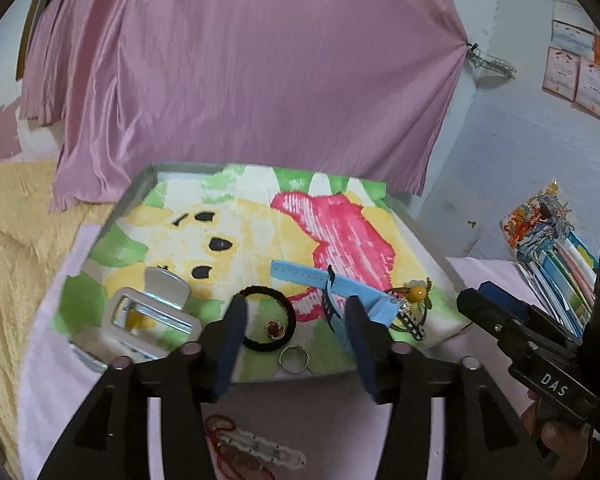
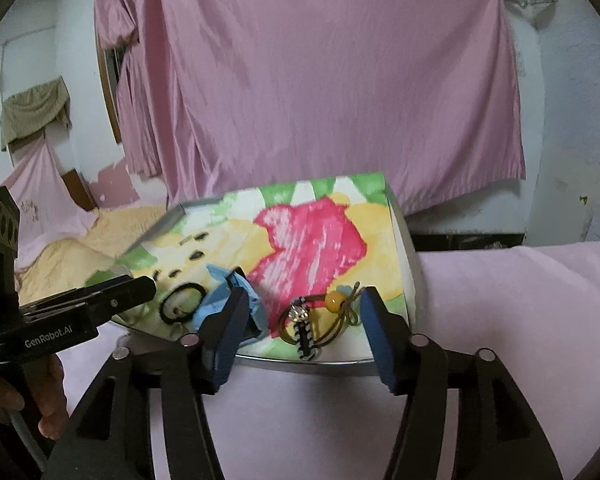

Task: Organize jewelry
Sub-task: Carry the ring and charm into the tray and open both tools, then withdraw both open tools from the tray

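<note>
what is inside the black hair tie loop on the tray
Inside the black hair tie lies a small gold and red piece, likely a ring or earring. The left tool's finger covers the loop's left edge.

Pink curtain (image 1: 244, 80), wall certificates (image 1: 576, 76)

Glossy metal ring (image 1: 294, 359), matt fuzzy hair tie (image 1: 266, 323), satiny curtain (image 1: 260, 72).
</note>
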A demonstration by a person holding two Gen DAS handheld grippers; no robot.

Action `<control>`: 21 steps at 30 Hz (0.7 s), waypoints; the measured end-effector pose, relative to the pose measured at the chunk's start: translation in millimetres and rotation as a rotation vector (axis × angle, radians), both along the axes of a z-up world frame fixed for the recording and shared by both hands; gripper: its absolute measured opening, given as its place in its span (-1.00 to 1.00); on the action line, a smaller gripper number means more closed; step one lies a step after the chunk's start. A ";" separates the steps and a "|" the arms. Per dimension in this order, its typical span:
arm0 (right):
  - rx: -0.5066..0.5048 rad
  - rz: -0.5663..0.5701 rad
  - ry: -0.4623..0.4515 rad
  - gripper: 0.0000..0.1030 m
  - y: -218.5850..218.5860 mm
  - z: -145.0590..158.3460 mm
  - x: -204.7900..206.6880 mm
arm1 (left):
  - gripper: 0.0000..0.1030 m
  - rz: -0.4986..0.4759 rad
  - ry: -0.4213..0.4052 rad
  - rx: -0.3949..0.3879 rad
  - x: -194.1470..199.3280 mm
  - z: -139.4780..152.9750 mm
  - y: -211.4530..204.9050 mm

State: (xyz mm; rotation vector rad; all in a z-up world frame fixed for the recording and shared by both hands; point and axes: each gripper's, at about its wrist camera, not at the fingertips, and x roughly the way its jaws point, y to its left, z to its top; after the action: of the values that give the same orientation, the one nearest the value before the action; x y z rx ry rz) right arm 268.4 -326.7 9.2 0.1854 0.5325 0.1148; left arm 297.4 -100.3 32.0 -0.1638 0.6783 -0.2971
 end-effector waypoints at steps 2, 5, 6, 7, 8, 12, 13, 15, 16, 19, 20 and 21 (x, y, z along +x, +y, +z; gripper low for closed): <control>0.010 -0.001 -0.040 0.42 0.6 4.8 -11.1 | 0.50 0.011 -0.039 -0.017 -11.1 6.2 5.7; 0.023 -0.004 -0.091 0.55 3.0 10.8 -27.7 | 0.54 0.021 -0.088 -0.026 -27.2 15.8 15.4; 0.027 -0.003 -0.107 0.60 4.3 12.9 -33.9 | 0.56 0.026 -0.097 -0.020 -31.3 17.8 18.1; 0.032 0.000 -0.122 0.77 5.4 14.8 -39.5 | 0.62 0.034 -0.117 -0.013 -38.7 20.8 22.7; 0.036 0.001 -0.140 0.87 6.8 16.4 -45.4 | 0.71 0.038 -0.134 -0.013 -44.2 22.7 26.2; 0.032 0.000 -0.213 0.88 15.8 21.4 -69.8 | 0.97 0.077 -0.244 -0.040 -74.2 30.1 45.9; 0.034 0.002 -0.222 0.89 17.8 21.5 -74.0 | 0.98 0.082 -0.262 -0.044 -78.7 31.2 49.0; 0.038 0.007 -0.243 0.89 22.7 21.1 -83.0 | 0.98 0.094 -0.296 -0.041 -90.6 32.2 57.1; 0.036 0.010 -0.253 0.90 25.5 20.9 -86.7 | 0.99 0.099 -0.305 -0.035 -95.6 32.6 59.7; 0.029 0.023 -0.280 0.93 34.2 21.3 -98.5 | 0.99 0.110 -0.330 -0.007 -110.1 31.6 67.1; 0.026 0.027 -0.286 0.94 37.0 21.6 -102.1 | 0.99 0.111 -0.336 0.003 -114.0 31.0 69.5; 0.021 0.031 -0.288 0.94 39.7 21.2 -103.8 | 0.99 0.110 -0.344 0.017 -118.9 30.0 72.7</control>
State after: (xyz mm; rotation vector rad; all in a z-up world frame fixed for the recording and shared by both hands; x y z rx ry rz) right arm 164.6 -287.0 30.5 0.1773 0.2475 0.1737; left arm 178.5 -27.6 62.0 -0.1288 0.3296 -0.2068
